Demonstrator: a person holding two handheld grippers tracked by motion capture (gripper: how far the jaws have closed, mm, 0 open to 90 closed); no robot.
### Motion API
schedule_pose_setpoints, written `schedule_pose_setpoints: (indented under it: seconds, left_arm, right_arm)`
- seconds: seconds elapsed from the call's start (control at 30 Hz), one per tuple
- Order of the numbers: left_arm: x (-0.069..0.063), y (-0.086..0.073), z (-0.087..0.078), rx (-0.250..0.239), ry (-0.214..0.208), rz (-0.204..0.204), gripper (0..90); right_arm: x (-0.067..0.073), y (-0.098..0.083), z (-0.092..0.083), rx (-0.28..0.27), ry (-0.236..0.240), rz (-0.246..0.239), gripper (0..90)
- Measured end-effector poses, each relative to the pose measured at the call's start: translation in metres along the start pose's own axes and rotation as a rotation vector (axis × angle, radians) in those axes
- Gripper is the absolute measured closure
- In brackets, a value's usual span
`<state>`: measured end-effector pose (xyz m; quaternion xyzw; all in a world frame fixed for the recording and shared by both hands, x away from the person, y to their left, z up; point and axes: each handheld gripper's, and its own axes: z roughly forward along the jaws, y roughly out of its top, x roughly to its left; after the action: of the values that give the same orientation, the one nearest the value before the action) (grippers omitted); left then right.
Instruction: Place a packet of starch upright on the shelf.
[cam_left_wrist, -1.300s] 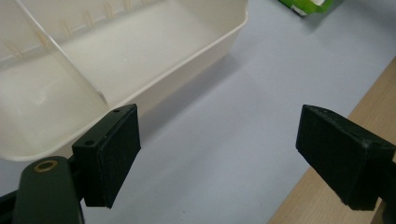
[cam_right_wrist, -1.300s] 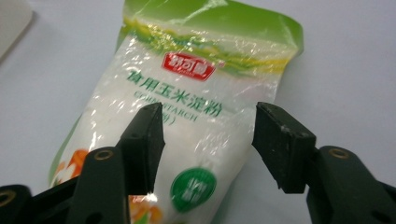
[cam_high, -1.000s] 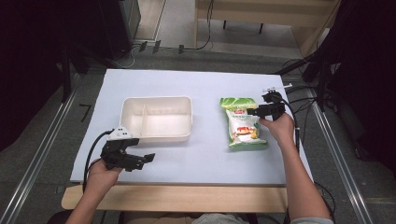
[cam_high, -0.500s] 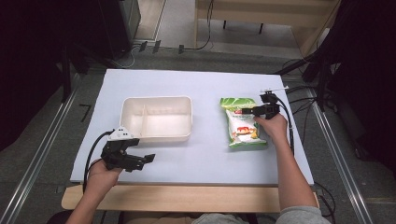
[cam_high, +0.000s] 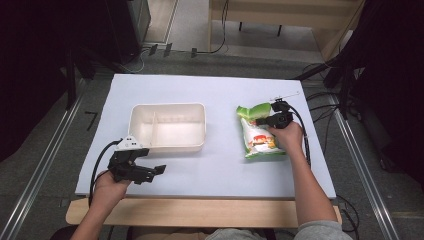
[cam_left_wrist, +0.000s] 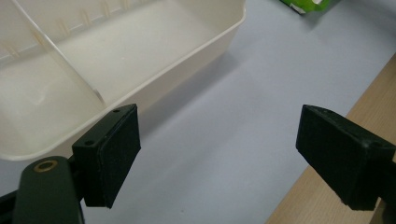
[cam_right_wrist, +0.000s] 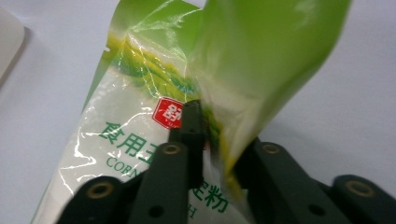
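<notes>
1. At the desk's (cam_high: 220, 90) near-left corner, about 7 o'clock from its centre, the left hand-held gripper (cam_high: 156, 171) lies low with its jaws spread wide and nothing between them. It looks parked, waiting its turn.
2. Just beyond it, at 12 o'clock from that hand-held gripper and not touching it, sits a cream tray (cam_high: 167, 146) with a divider inside. Both compartments are empty, likely ready to receive something.
3. Right of centre, at 3 o'clock from the tray, a green and white packet (cam_high: 256, 137) lies flat on the desk.
4. The right hand-held gripper (cam_high: 260, 121) reaches in from the packet's 3 o'clock side. Its jaws are nearly closed, pinching a fold of the packet's upper edge, probably to lift it.
</notes>
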<state>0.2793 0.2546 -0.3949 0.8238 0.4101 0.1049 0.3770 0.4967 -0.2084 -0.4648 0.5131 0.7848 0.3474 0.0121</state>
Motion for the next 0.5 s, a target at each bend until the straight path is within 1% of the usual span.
schedule_pose_setpoints:
  seconds: [0.03, 0.07, 0.13, 0.2, 0.37, 0.5]
  left_arm:
    - [0.000, 0.000, 0.000, 0.000, -0.001, -0.002, 14.6]
    - [0.000, 0.000, -0.001, -0.001, -0.002, -0.002, 14.7]
    - [0.001, 0.000, -0.001, -0.003, -0.004, 0.000, 14.7]
    - [0.001, 0.000, -0.001, -0.006, -0.003, -0.001, 14.7]
    - [0.002, 0.000, -0.003, -0.012, -0.003, -0.007, 14.7]
    - [0.002, 0.000, -0.003, -0.013, -0.007, -0.008, 14.6]
  right_arm:
    - [0.002, 0.001, -0.003, -0.006, -0.003, -0.008, 89.8]
    - [0.002, 0.001, -0.004, -0.009, -0.004, -0.012, 90.0]
    - [0.004, 0.003, -0.005, 0.008, -0.011, 0.004, 90.0]
    - [0.007, 0.004, -0.007, 0.008, -0.025, -0.006, 90.0]
    - [0.018, 0.008, -0.020, -0.041, -0.025, -0.038, 90.0]
    - [0.026, 0.010, -0.037, -0.070, -0.027, -0.059, 90.0]
